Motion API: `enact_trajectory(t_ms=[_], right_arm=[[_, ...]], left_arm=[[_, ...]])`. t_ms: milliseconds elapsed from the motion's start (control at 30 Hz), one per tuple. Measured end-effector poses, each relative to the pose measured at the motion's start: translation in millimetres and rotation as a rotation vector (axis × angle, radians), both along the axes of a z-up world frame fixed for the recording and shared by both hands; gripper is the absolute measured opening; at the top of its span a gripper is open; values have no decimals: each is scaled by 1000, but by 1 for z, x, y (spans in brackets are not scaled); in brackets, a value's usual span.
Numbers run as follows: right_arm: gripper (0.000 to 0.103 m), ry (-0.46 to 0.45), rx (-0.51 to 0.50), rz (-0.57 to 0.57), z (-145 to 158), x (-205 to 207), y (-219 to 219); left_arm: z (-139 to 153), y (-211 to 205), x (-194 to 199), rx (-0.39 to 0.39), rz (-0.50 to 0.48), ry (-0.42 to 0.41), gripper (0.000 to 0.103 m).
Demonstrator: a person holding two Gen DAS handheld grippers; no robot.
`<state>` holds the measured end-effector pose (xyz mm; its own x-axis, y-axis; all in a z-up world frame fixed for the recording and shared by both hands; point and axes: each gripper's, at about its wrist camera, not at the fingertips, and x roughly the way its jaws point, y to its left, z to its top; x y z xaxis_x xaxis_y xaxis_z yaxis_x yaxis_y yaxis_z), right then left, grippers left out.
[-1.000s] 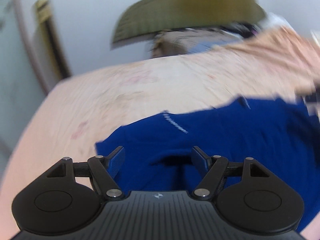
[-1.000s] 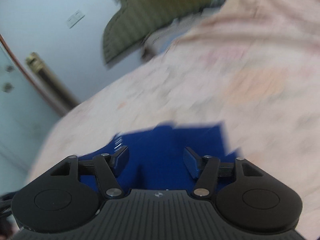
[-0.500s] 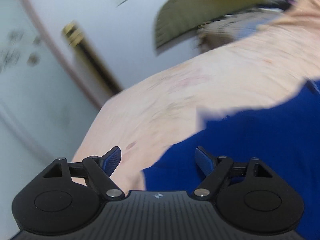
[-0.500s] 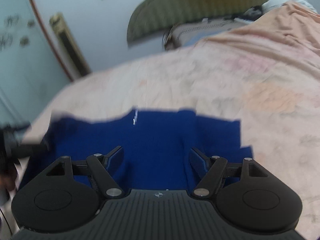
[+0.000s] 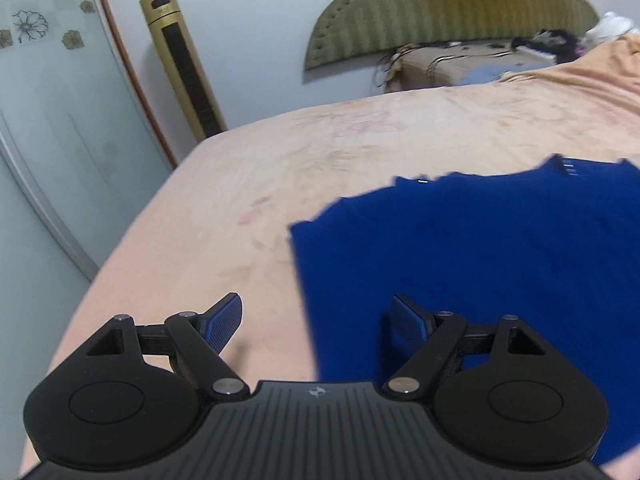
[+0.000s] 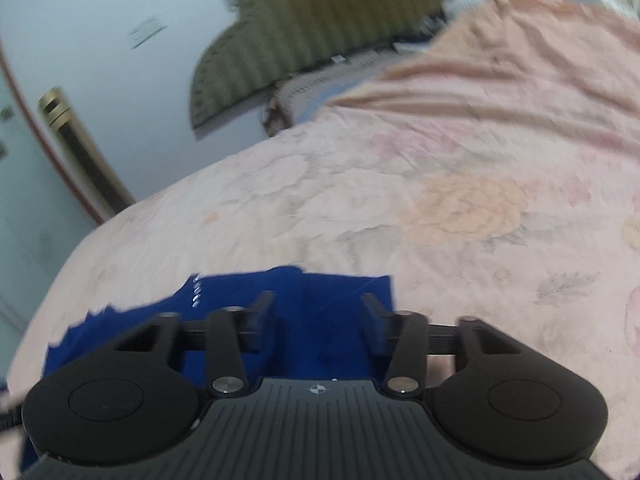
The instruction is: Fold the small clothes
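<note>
Lying under both fingers [image 5: 408,322]: blue garment [image 5: 480,248]; right fingers [image 6: 260,320] closing.

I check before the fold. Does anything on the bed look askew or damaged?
Nothing looks damaged. The blue garment lies flat on the pink bedsheet, only its far edge uneven. The sheet is wrinkled toward the headboard.

Bare bedsheet [image 5: 248,200] left of blue garment [image 5: 480,248]
</note>
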<state>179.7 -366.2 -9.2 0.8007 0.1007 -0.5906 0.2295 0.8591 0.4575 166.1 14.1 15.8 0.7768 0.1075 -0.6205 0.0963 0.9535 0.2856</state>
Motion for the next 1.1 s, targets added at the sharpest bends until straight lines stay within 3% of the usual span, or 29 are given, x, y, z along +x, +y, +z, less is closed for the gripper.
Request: enact_trajectory(t_ms=[67, 233, 333, 467, 533, 700, 767, 900, 967, 1100], right_arm=[[36, 11, 41, 22, -3, 10, -5], [31, 72, -12, 76, -14, 29, 13], [34, 94, -132, 113, -19, 35, 30], [5, 96, -269, 187, -14, 39, 47], [1, 81, -303, 186, -7, 36, 49], [2, 48, -360, 70, 7, 22, 34], [12, 56, -340, 76, 8, 15, 32], [19, 36, -313, 155, 9, 0, 51], [29, 77, -313, 193, 0, 1, 60], [34, 110, -410, 111, -4, -4, 66]], left_arm=[[-3, -8, -10, -13, -19, -2, 82], [-19, -27, -16, -8, -44, 29, 82], [-22, -33, -18, -12, -50, 39, 82], [-21, -36, -18, -20, -53, 34, 82], [-20, -36, -19, -22, -52, 30, 82], [-21, -34, -19, -22, -42, 35, 82], [-23, -32, -18, -22, -37, 40, 82], [-26, -30, -21, -31, -39, 36, 82], [-29, -29, -20, -32, -38, 45, 82], [-29, -24, -26, -37, -37, 49, 82]])
